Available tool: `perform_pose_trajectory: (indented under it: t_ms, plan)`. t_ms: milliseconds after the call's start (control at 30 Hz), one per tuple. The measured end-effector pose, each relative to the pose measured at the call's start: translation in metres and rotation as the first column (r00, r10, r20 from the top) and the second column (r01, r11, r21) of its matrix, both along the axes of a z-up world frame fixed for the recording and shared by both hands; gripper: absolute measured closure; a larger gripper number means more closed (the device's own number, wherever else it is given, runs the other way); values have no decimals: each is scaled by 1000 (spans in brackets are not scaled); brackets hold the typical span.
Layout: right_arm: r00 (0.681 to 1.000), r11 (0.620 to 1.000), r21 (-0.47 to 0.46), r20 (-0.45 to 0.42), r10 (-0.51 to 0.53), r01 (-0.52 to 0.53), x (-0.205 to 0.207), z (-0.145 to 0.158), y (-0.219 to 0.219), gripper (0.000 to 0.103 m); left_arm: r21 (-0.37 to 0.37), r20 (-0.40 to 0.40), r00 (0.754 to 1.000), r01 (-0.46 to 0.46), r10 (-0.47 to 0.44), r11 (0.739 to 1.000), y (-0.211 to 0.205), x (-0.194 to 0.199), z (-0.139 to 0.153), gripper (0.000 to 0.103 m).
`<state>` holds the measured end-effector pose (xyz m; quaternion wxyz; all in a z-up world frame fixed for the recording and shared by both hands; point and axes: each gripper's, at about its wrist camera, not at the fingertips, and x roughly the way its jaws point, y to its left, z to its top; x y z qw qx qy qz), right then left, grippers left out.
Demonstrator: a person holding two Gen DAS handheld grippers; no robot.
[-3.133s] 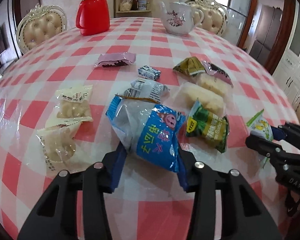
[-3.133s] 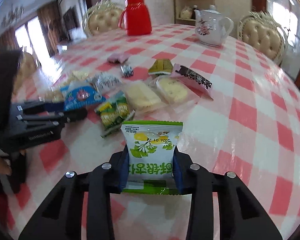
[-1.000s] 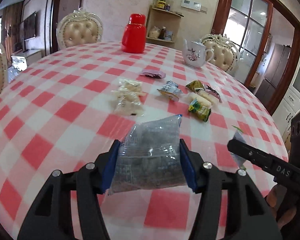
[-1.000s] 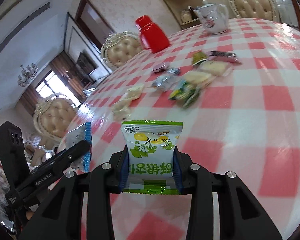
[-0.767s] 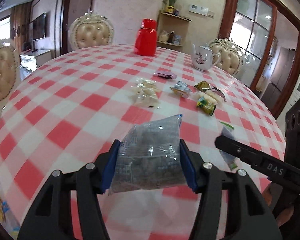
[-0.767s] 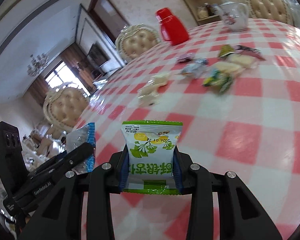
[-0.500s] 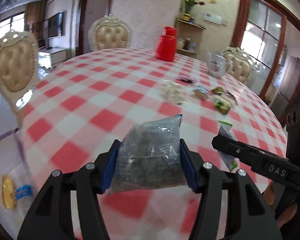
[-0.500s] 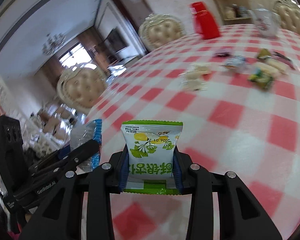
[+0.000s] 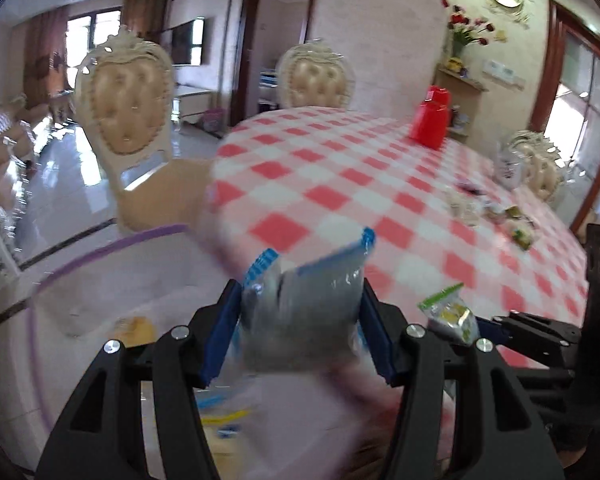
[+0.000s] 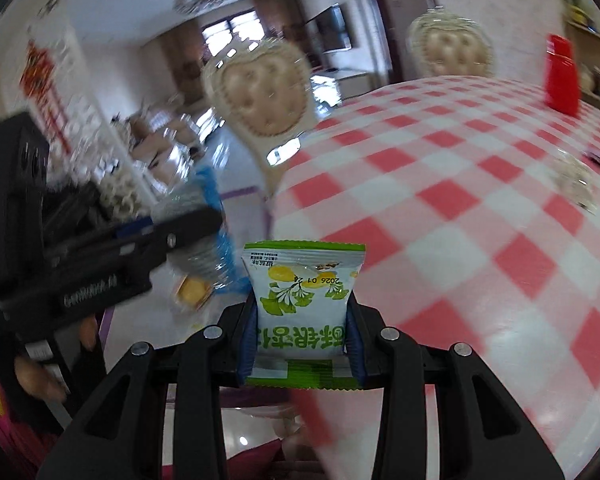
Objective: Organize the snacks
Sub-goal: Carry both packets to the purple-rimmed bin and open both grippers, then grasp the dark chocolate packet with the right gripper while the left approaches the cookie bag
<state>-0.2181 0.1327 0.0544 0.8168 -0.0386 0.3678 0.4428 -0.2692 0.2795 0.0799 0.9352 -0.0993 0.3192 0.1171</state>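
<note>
My left gripper is shut on a blue and silver snack bag, held past the left edge of the red-checked table. Beside it, my right gripper is shut on a green and white packet, which also shows in the left wrist view. The right wrist view has the left gripper at its left with the blue bag. Below both lies a purple-rimmed bin with a yellow snack inside. Several snacks stay far off on the table.
A cream padded chair stands close to the table's left edge, behind the bin. A red thermos and a second chair are at the far side. A hand grips the left gripper's handle. The picture is blurred by motion.
Both grippers have swung left from above the table to beyond its edge, over the purple-rimmed bin, each still holding its packet. The snack pile has slid to the far right.
</note>
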Motion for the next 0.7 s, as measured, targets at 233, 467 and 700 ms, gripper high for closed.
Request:
perform_pose_trajectory:
  t_ms: [233,467,700]
  plan:
    - [988,986,-69,21,156,-154,-33,-9,64,66,46,-16,990,-136,137,990,58,-30,2,46]
    - [982,982,-17,-6,190,-190,-34,-11,71,23,-31,51,965,-254,256,967,77,-44,10,2]
    - [1000,997,69,-13,-22,23,18,5,-22,22,-18,-2,978,-210,210,978,31,-11,1,2]
